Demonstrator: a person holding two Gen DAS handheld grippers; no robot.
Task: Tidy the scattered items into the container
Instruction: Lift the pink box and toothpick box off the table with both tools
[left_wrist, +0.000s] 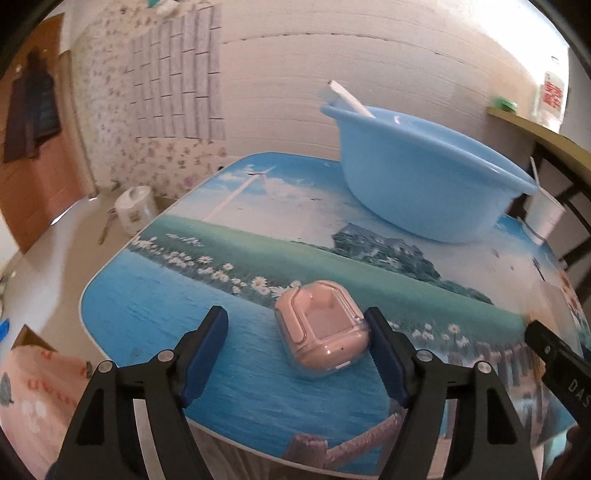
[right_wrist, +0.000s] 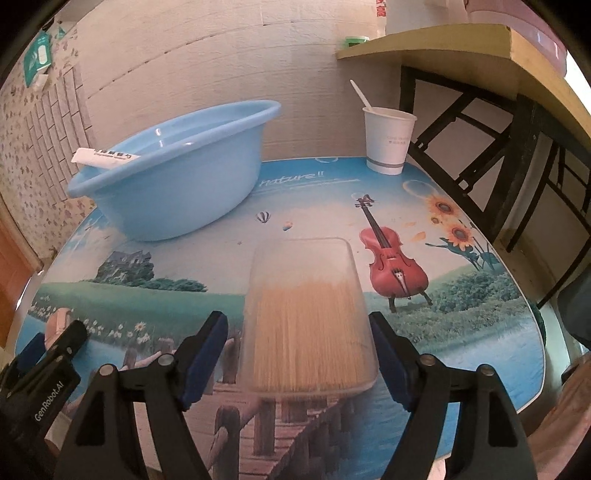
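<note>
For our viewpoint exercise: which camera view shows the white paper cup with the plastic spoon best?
The right wrist view: the white paper cup stands whole and unobstructed there, spoon visible. The left wrist view shows only part of it, behind the light blue plastic basin.

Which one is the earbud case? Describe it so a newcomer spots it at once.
Start at the big blue basin at the far side of the printed table. Come toward the near edge, to the water part of the print: the earbud case lies there. It is the only small pink box, with rounded corners and a clear shell.
</note>
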